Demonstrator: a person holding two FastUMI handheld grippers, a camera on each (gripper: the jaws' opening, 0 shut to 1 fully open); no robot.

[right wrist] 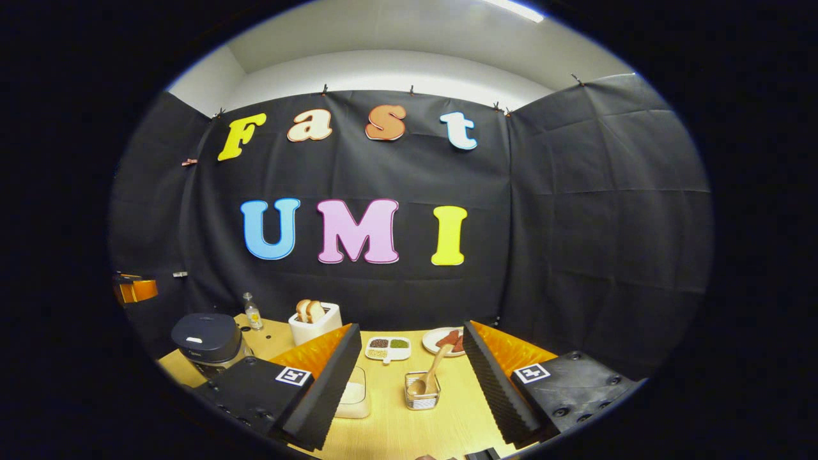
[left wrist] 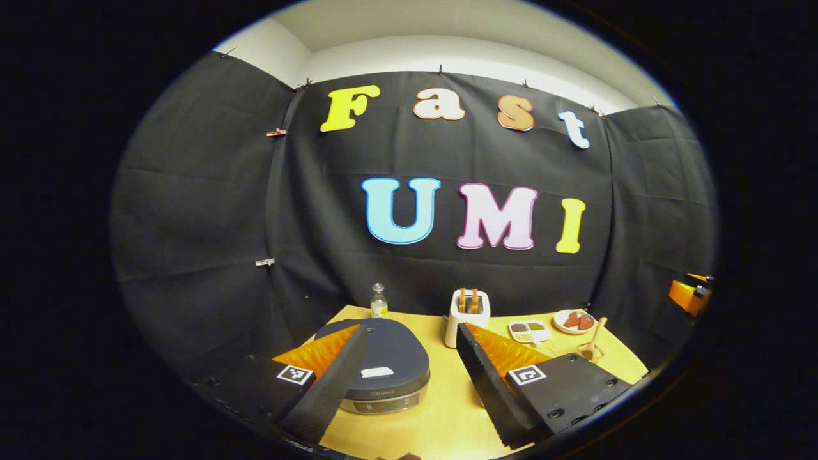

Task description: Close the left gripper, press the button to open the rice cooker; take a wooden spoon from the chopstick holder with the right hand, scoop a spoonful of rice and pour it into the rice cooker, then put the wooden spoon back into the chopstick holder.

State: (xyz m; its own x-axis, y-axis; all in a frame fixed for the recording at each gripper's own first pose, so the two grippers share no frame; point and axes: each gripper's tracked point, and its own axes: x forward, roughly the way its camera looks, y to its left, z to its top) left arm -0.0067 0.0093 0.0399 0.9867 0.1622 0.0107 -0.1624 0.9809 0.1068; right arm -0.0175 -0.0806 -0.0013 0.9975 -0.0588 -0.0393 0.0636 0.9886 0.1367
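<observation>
Left gripper [left wrist: 409,358]: jaws spread wide, nothing held, raised above the yellow table [left wrist: 441,415]. Rice cooker [left wrist: 383,367] is seen just ahead between the two fingers, nearer the left one; lid down, dark blue-grey top with a small white patch, silver band at the front. Behind the cooker, a small clear bottle [left wrist: 379,301] is set at the far table edge. A white toaster [left wrist: 468,314] with two slices in its slots is placed right of the bottle. Further right, a divided white dish [left wrist: 529,331] and a plate [left wrist: 574,321] with reddish pieces are seen. The wooden spoon [left wrist: 596,337] is seen leaning in its holder past the right finger.

Right gripper [right wrist: 409,377]: jaws also spread wide, nothing gripped, held over the table [right wrist: 396,428]. Directly between the fingers, the chopstick holder [right wrist: 422,390] is seen, a clear square container, with the wooden spoon [right wrist: 431,374] standing in it, handle tilted up to the right. A clear box [right wrist: 353,394] with white contents is partly hidden by the left finger. Beyond, the divided dish [right wrist: 388,347] and the plate [right wrist: 443,341] are set side by side. Toaster [right wrist: 314,322], bottle [right wrist: 253,312] and rice cooker [right wrist: 208,338] are seen off to the left, the cooker closed.
</observation>
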